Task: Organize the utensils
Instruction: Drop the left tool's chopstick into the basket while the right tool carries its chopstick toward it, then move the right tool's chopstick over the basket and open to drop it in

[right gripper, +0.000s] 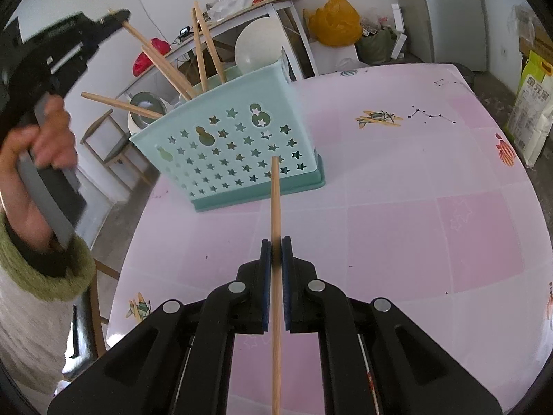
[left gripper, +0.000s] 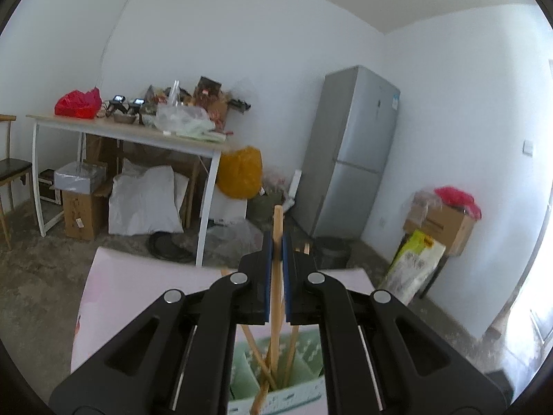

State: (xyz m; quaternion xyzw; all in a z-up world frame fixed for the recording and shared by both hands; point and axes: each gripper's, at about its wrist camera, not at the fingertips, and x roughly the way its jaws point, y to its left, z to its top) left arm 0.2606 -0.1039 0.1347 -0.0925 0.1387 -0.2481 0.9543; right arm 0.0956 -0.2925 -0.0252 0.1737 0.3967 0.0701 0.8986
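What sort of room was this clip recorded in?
Probably a lived-in home kitchen or dining room: a tall grey fridge, a round table under a pink patterned cloth, and a cluttered side table against the wall.

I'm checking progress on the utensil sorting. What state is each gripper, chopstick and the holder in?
Left gripper: shut on a chopstick, above the holder.
Right gripper: shut on a second chopstick, above the table.
Utensil holder: upright on the table, several chopsticks leaning in it.
Fridge: doors closed.
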